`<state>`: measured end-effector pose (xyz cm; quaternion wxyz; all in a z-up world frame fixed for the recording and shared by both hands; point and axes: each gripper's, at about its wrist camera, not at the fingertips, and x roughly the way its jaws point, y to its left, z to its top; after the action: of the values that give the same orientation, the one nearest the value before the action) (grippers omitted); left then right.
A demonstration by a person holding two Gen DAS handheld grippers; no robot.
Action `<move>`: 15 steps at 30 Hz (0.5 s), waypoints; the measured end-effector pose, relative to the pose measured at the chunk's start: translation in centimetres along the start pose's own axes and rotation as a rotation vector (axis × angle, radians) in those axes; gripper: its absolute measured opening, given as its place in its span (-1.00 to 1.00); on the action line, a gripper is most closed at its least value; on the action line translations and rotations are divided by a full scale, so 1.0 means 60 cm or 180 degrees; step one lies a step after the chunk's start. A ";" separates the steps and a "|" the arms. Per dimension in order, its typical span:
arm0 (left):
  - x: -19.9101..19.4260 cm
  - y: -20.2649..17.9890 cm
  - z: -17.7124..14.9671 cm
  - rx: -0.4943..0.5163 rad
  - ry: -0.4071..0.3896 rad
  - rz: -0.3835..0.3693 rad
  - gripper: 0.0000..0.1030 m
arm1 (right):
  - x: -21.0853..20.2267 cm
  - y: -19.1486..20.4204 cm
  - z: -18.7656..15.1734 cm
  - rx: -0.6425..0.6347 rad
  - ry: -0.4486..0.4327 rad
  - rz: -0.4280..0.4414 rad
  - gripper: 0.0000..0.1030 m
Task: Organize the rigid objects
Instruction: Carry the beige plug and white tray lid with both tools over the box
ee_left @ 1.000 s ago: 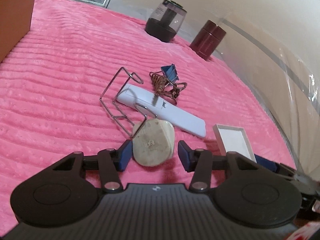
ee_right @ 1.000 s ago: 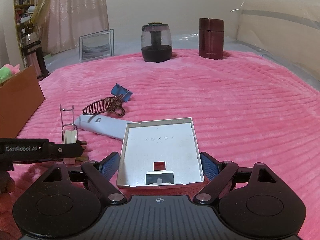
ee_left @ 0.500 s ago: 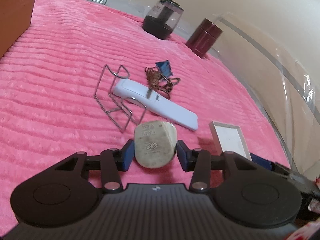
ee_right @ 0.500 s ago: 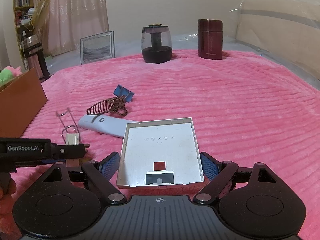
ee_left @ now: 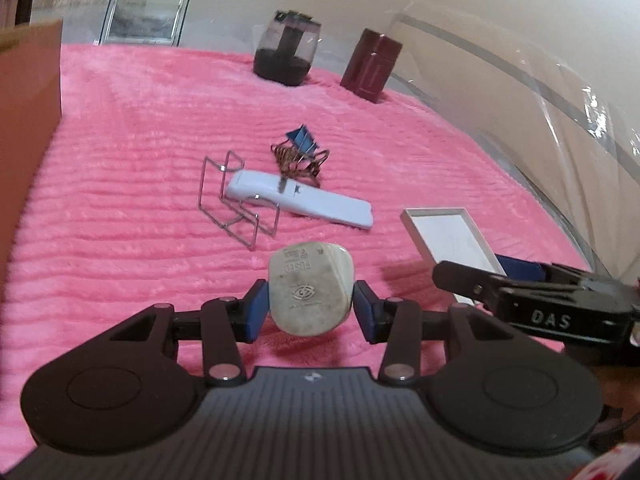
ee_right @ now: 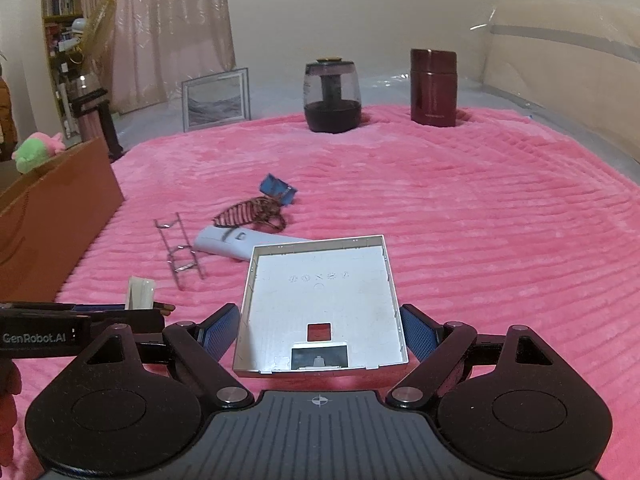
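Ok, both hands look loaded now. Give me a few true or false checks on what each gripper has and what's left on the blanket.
1. The left gripper is shut on the white plug. True.
2. The right gripper holds the maroon flask. False: its pads sit at the sides of the white square tray; the flask stands upright at the far edge of the pink blanket.
3. The blue binder clip lies beside the brown hair claw. True.
4. The wire rack is inside the cardboard box. False: it lies on the blanket by the pale remote.
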<state>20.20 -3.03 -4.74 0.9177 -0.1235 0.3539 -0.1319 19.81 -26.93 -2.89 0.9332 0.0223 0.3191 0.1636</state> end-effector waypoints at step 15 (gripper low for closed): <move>-0.201 0.025 0.072 0.0286 -0.0344 0.0101 -0.22 | -0.058 0.117 0.087 -0.0192 -0.0238 0.0616 0.60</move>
<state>14.75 2.94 5.32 0.9420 -0.0835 0.2995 -0.1262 18.36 -21.08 4.33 0.9246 0.0311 0.2754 0.2615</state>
